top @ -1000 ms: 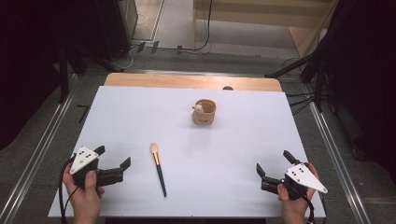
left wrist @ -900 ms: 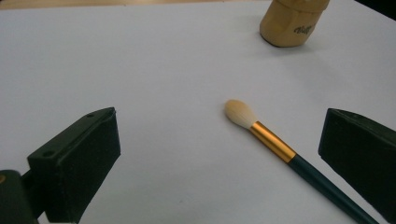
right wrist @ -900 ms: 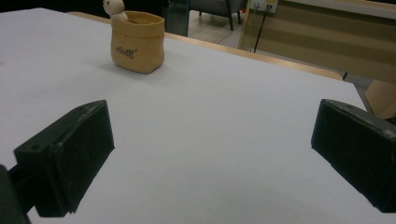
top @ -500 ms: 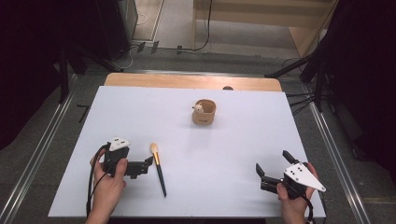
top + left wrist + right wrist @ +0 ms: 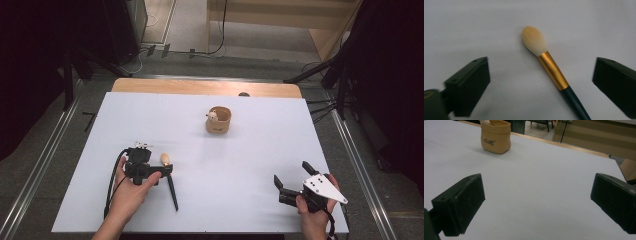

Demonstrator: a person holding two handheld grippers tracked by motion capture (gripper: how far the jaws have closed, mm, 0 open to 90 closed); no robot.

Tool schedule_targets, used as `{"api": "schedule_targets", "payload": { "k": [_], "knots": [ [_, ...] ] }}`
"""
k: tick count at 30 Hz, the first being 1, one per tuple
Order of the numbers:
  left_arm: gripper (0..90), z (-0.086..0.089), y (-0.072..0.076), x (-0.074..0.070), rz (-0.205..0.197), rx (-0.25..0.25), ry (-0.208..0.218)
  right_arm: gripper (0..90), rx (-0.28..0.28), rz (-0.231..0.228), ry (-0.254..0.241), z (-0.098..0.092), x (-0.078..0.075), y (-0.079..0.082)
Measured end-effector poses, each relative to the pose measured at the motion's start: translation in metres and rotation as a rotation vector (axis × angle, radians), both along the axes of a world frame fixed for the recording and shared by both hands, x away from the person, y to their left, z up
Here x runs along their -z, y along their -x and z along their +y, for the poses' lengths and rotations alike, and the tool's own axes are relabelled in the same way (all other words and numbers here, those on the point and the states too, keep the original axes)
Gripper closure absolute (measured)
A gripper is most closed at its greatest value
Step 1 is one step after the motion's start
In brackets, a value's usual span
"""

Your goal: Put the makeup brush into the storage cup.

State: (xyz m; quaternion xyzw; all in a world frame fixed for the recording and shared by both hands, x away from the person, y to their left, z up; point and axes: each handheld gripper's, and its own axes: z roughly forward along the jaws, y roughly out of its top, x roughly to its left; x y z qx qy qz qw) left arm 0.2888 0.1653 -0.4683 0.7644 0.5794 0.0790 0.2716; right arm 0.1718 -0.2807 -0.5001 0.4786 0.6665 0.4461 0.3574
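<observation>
Left hand has slid in from the near left corner of the table [image 5: 260, 200] toward the middle since a second ago, and now the left gripper [image 5: 167, 169] sits right over the brush [image 5: 170, 183]. Right hand hasn't budged, the right gripper [image 5: 276, 186] is parked near the bottom right corner of the white sheet just like before.

Left tongs have just been closing a bit but they're still wide. In the left gripper view the brush [image 5: 554, 72] lies between the two black jaws with clear space on both sides, so neither pad is touching it. No grip, it's flat on the table.

Brush details: pale cream bristle head, gold collar, dark handle. From the high view the bristle end points away from the person and the handle runs back toward the near edge, slightly angled. It's in the left half of the table, well apart from the little tan pouch [image 5: 218, 120] that stands upright further back near the middle. Something small and white pokes out the pouch's top, can't tell what it is.

Right tongs are wide too, nothing between them but bare table, and the pouch [image 5: 495, 136] shows up in the distance in the right gripper view.
</observation>
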Motion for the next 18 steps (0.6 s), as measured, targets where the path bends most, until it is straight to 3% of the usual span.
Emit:
{"api": "schedule_targets", "payload": {
  "k": [5, 6, 8, 11, 13, 15, 18],
  "knots": [
    [21.2, -0.008, 0.000, -0.002, 0.040, 0.057, -0.029, 0.0, 0.002, 0.003, 0.003, 0.000, 0.001, -0.001],
    [24.3, -0.010, -0.002, -0.003, 0.088, 0.062, -0.027, 0.0, 0.002, 0.005, 0.001, 0.000, 0.001, -0.001],
    [30.1, -0.011, -0.003, -0.004, 0.098, 0.058, -0.045, 0.0, 0.003, 0.006, 0.002, 0.000, 0.001, -0.001],
    [31.0, -0.014, -0.008, -0.004, 0.147, 0.049, -0.055, 0.0, 0.001, 0.007, 0.004, 0.000, 0.002, -0.002],
    [36.6, -0.017, -0.009, -0.003, 0.151, 0.049, -0.095, 0.0, 0.003, 0.009, 0.006, 0.000, 0.002, -0.002],
    [38.0, -0.019, -0.012, -0.002, 0.174, 0.048, -0.068, 0.0, 0.002, 0.011, 0.006, 0.000, 0.002, -0.002],
    [43.1, -0.021, -0.014, -0.001, 0.174, 0.041, -0.088, 0.0, 0.004, 0.013, 0.005, -0.001, 0.003, -0.002]
  ]
}}
